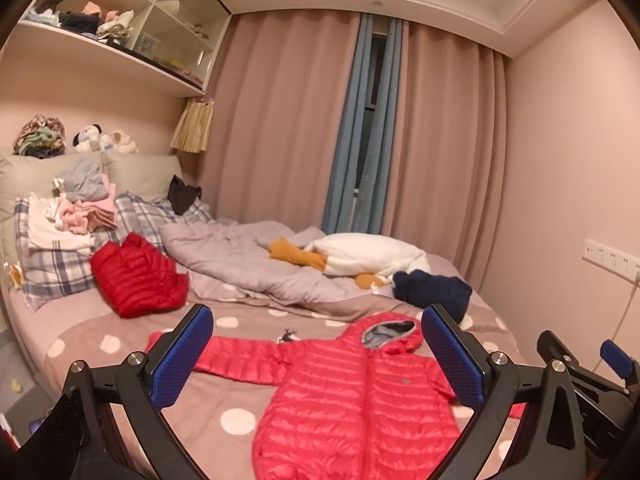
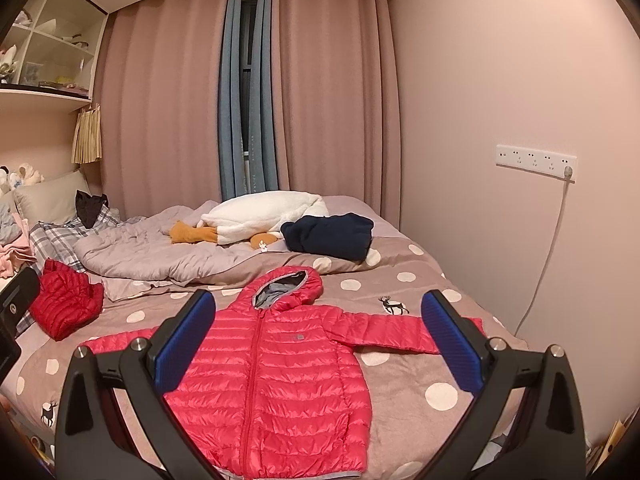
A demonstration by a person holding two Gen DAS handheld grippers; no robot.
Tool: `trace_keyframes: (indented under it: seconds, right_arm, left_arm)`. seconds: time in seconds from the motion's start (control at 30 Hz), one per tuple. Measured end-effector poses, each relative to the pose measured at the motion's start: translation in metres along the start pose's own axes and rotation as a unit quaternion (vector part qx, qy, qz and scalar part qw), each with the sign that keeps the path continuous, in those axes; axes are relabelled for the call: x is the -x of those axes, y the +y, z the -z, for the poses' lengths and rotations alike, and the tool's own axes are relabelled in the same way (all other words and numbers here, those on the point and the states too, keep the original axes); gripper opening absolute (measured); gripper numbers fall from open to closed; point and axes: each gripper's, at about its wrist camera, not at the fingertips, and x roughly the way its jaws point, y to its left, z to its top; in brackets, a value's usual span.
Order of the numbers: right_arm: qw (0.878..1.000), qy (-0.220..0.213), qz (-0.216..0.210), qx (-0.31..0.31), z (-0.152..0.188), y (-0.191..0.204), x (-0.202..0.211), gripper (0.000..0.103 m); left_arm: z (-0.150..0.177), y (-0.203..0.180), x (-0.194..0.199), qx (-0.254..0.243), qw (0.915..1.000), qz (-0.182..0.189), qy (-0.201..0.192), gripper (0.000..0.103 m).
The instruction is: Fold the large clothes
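While both tools hang spread wide and empty above it, the left tool (image 1: 316,344) and right tool (image 2: 316,336), the pink hooded puffer jacket (image 2: 276,372) lies flat, zipped, sleeves outstretched, on the near part of the polka-dot bed (image 2: 400,384). Bare cover surrounds it; a crumpled red jacket (image 2: 64,304) sits well apart.

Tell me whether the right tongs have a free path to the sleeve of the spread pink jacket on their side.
Probably yes. The right tongs stand open above the pink jacket, and its sleeve lies flat on the dotted bedspread with nothing over it.
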Motion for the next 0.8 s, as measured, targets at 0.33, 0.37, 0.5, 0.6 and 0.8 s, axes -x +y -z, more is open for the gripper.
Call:
trace_keyframes:
  seconds: [0.33,0.37,0.5,0.6,0.8]
  right_arm:
    - [1.000,0.004,-0.001,0.002,0.002,0.002,0.000,0.103]
    - [1.000,0.004,-0.001,0.001,0.002,0.003,0.001,0.103]
    - [1.000,0.007,0.000,0.001,0.003,0.004,0.000,0.103]
    - [1.000,0.008,-0.001,0.001,0.004,0.004,-0.001,0.103]
    - [0.999,0.016,-0.024,-0.015,0.007,-0.006,-0.016,0.103]
  left_arm:
    - [-0.001,-0.002,-0.003,-0.005,1.0000,-0.008,0.003,0.103]
    - [0.000,-0.001,-0.002,-0.005,1.0000,-0.007,0.003,0.103]
    - [0.001,-0.001,-0.001,-0.008,0.9999,-0.009,0.003,0.103]
    - [0.001,-0.002,-0.001,-0.008,0.9999,-0.010,0.003,0.103]
    - [0.002,0.006,-0.018,-0.001,0.9998,0.007,0.017,0.103]
